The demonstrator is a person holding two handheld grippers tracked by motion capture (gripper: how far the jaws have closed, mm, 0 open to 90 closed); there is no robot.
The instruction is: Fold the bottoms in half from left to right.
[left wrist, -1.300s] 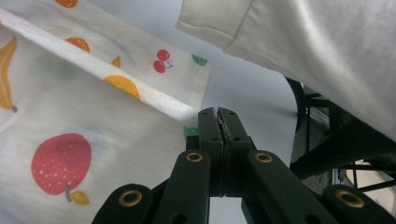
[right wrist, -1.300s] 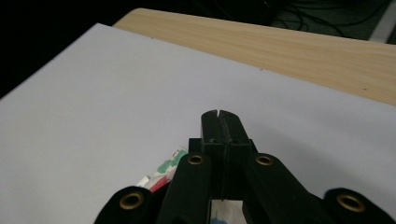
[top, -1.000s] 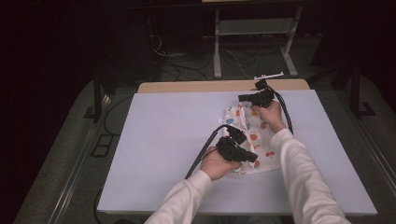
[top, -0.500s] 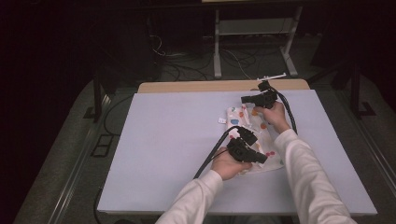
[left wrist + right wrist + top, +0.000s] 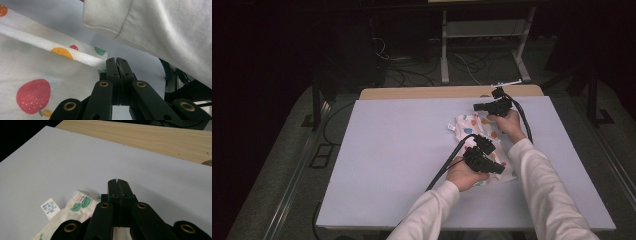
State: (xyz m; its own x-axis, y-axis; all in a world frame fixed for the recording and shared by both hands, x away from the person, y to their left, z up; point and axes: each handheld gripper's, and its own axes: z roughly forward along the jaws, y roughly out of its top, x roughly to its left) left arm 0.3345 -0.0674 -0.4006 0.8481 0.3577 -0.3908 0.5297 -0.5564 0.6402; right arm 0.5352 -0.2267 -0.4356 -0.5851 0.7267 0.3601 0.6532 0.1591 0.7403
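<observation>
On the right half of the desk (image 5: 402, 150), a small white garment (image 5: 484, 145) printed with coloured fruit and dots lies crumpled between the person's two hands. Work in hand appears to be folding or flattening it.

Left hand-held gripper (image 5: 484, 160): jaws clenched, pads pressed together. In the left gripper view the tips (image 5: 117, 65) sit at a folded hem of the garment (image 5: 37, 82), at its corner; I cannot tell whether a sliver of cloth is caught between the pads or they merely rest against the fold. A white sleeve (image 5: 160, 27) of the other arm crosses just above.

Right hand-held gripper (image 5: 492, 106): jaws clenched too, at the garment's far end. In the right gripper view the tips (image 5: 117, 185) stand over bare desk surface, with the ribbed edge of the garment (image 5: 80, 206) and its care label (image 5: 50, 208) just beside and below the jaws. No cloth seen between the pads.

Risks, as judged:
- If the left grip holds only a thread-thin bite of hem, a pull could slip free and let the fold spring back.
- With both jaws closed, pushing the cloth could bunch it instead of smoothing it.
- Arms cross closely; the sleeve could drag over the garment and disturb the fold.
- Cables trail near the cloth and could snag an edge.
</observation>
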